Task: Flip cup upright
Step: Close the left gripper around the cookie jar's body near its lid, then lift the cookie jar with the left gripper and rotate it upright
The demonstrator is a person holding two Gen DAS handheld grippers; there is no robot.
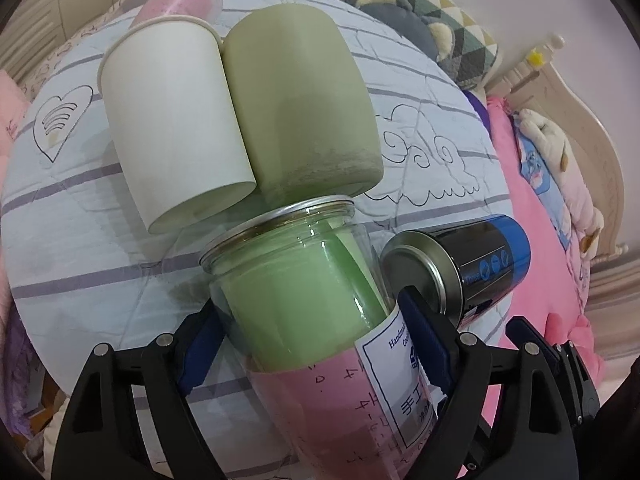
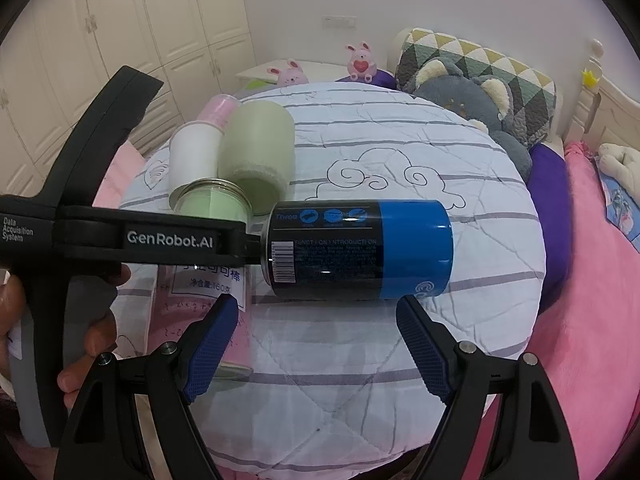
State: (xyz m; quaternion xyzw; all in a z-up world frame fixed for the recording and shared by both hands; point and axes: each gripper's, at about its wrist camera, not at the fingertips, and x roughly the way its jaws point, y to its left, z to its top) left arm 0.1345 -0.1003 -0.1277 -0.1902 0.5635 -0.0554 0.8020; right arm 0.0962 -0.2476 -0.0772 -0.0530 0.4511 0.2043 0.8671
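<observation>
A clear jar (image 1: 304,292) with a metal rim and green and pink paper inside lies on its side on the round cushion (image 1: 420,92). My left gripper (image 1: 312,320) has its blue pads on both sides of the jar's body and is shut on it. The jar also shows in the right wrist view (image 2: 212,202), partly behind the left gripper's black body (image 2: 132,238). My right gripper (image 2: 316,328) is open and empty, just short of a black and blue can (image 2: 360,252) lying on its side.
A white cup (image 1: 176,128), an olive green cup (image 1: 304,108) and a pink cup (image 1: 180,0) lie on their sides beyond the jar. The can (image 1: 472,264) lies right of the jar. Plush toys (image 2: 472,108), a pillow and pink bedding surround the cushion.
</observation>
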